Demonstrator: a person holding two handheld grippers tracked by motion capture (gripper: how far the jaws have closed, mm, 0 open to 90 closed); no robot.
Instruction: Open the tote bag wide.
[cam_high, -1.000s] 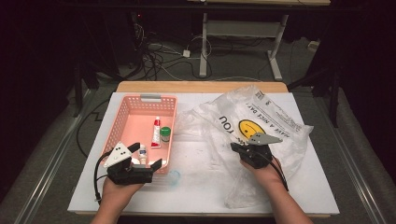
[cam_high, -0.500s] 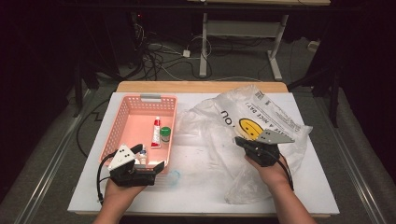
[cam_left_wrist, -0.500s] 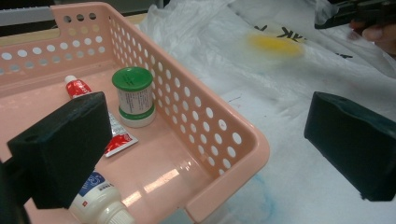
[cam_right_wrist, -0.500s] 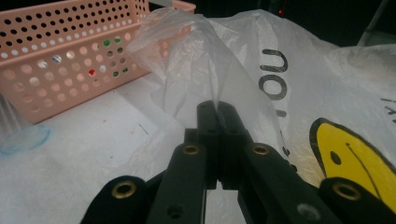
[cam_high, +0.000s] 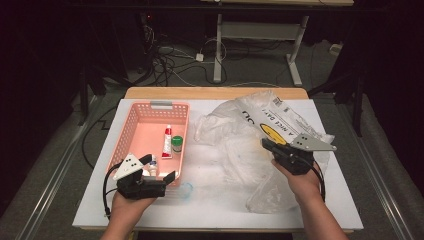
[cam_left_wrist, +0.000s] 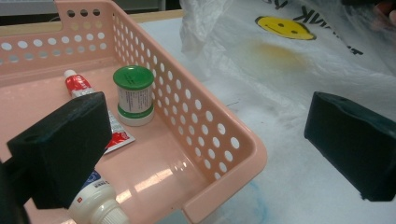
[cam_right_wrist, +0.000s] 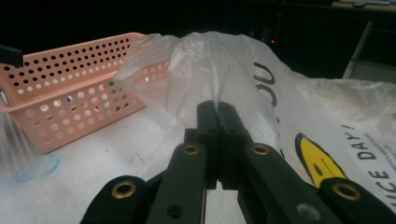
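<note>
Right gripper view: right claw clenched on the plastic bag, whose film rises just beyond its tips.

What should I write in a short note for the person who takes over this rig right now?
Right gripper: shut on a pinch of the plastic bag, lifting the film off the table.
Left gripper: open, holding nothing, at the near corner of the pink basket.
In the basket: red-and-white tube, green-capped jar, white tube by the left jaw.
Done: bag gripped and raised.
Left, probably: open the bag's mouth and move the basket's items into it.
</note>
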